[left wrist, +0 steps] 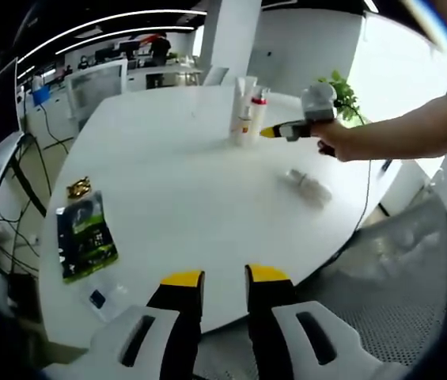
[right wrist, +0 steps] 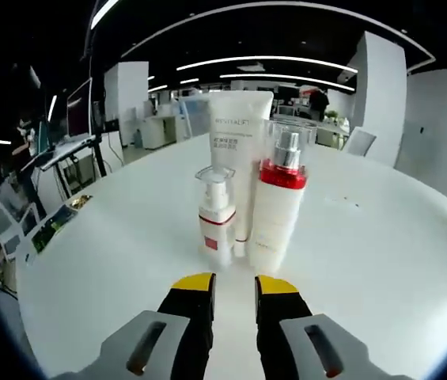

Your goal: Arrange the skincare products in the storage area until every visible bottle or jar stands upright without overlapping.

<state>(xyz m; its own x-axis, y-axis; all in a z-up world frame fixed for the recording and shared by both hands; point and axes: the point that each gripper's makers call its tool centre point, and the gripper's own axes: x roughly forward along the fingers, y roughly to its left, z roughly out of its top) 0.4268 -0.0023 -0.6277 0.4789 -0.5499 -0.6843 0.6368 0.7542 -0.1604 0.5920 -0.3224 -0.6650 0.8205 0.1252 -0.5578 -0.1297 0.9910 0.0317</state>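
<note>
Here, three products are seen standing upright together on the white worktop (right wrist: 381, 261): a tube (right wrist: 239, 150), a spray bottle (right wrist: 277, 207) and a small pump bottle (right wrist: 216, 220), touching or nearly so. The right hand-held gripper (right wrist: 234, 282) is held just before them, jaws nearly closed on nothing. In the left gripper view, a clear bottle (left wrist: 308, 185) lies on its side, well apart. The left hand-held gripper (left wrist: 225, 276) is likewise nearly closed and empty, near a green packet (left wrist: 85, 233).
</note>
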